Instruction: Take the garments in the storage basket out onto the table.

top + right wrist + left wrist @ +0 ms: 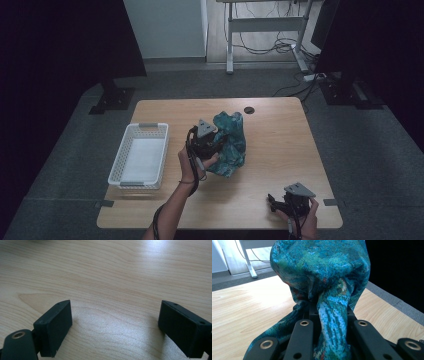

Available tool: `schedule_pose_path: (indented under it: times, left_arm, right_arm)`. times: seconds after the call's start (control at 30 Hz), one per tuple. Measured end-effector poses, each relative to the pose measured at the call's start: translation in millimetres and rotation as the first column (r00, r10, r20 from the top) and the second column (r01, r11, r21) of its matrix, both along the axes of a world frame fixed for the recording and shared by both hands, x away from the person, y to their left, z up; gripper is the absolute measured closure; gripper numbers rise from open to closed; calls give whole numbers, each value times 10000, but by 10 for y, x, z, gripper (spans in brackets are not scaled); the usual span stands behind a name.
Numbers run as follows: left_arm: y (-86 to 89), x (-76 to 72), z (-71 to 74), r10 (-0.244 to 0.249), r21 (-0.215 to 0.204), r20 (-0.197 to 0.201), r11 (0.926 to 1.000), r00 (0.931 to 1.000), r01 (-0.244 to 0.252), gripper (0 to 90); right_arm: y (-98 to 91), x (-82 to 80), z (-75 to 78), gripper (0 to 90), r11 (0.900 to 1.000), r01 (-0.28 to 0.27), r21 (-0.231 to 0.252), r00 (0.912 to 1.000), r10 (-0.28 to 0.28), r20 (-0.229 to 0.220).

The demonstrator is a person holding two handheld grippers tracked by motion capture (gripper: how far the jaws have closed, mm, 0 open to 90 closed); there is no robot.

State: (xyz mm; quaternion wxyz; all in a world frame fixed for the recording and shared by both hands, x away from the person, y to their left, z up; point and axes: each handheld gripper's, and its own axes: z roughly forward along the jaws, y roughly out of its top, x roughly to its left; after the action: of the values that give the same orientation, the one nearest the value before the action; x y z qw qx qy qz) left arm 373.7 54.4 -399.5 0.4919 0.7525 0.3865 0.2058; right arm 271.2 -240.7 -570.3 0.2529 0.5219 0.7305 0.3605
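Here, the left gripper is clamped on the teal patterned cloth above the table; the right gripper rests released, jaws wide apart.

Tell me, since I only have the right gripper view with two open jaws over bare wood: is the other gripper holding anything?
Observer: Yes. The left gripper is shut on a teal patterned cloth, a fold pinched between its jaws.
Operator: Is the cloth lying flat?
Observer: No, it stands bunched up at the middle of the table.
Operator: Anything to put it in?
Observer: A white slotted basket sits at the table's left side, apart from the cloth.
Operator: And where is my gripper?
Observer: The right gripper is at the near right corner, jaws open.
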Motion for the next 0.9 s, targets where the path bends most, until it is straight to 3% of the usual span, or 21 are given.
schedule_pose_path:
  times: [0.27, 0.7, 0.9]
  left_arm:
    - [-150, 17, -141, -156, 156, -210, 9998, 9997, 159, 771]
    - [-214, 59, -349, -160, 228, -616, 9996, 9980, 174, 769]
    - [-237, 49, -573, -112, 233, -950, 9996, 9954, 134, 762]
  right_arm:
    - [0, 0, 0, 115, 10000, -15, 5, 10000, 15, 3]
    - [0, -1, -1, 115, 10000, -27, 6, 10000, 27, 8]
    - [1, -4, -2, 115, 10000, -17, 18, 10000, 17, 13]
